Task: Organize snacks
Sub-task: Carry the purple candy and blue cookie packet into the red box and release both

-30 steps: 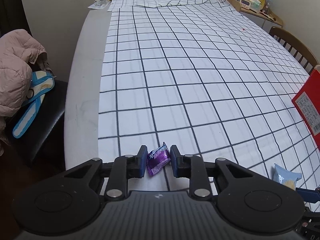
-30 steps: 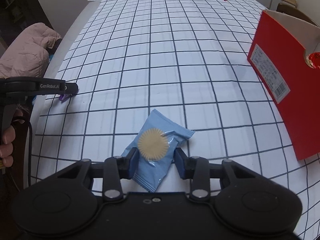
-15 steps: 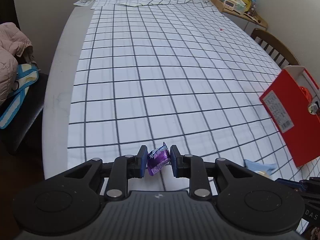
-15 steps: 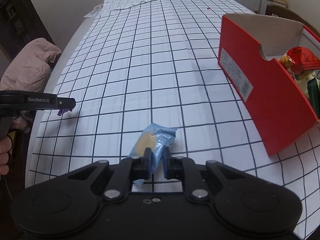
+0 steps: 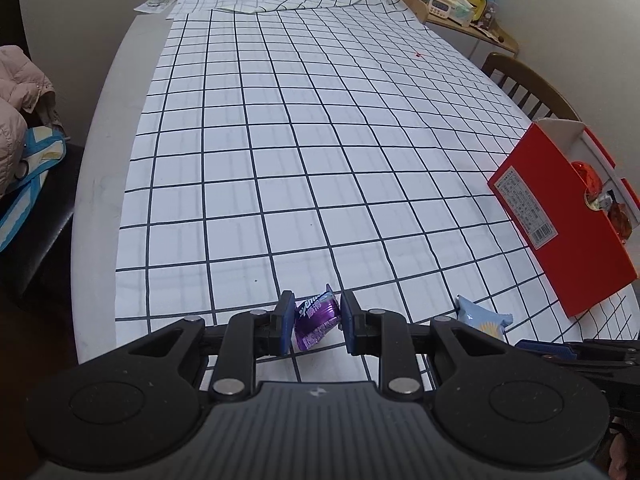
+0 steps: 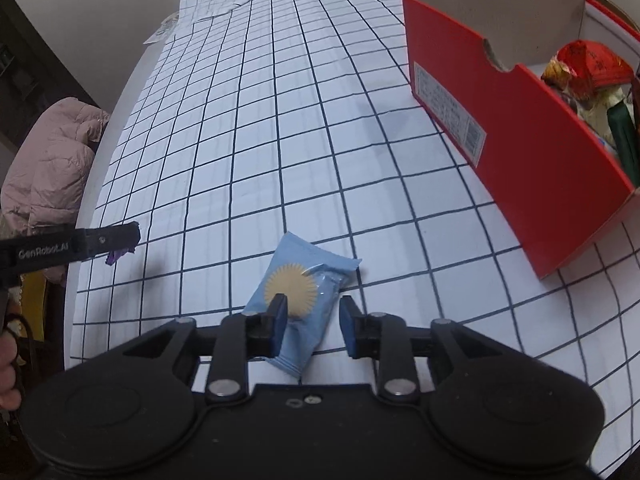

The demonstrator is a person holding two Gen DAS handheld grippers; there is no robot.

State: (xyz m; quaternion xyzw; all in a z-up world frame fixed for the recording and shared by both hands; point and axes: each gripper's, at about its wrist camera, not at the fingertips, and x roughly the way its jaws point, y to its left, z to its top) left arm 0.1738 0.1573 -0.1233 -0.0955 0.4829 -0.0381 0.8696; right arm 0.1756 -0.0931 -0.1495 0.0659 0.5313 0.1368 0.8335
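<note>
While the red box (image 6: 532, 152) holds wrapped snacks (image 6: 588, 68), the left gripper (image 5: 316, 322) pinches a purple candy (image 5: 316, 318) and the right gripper (image 6: 312, 322) gapes around a blue packet (image 6: 304, 292).

My two fisheye views: even, soft indoor light, faint shadows on the checked tablecloth (image 5: 280, 128). Grid lines bow toward the edges; corners vignette black. Focus is sharp, the far shelf (image 5: 460, 0) slightly soft.

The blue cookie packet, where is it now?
In the right wrist view, the blue cookie packet lies between the right gripper's open fingers, left of the red box.
</note>
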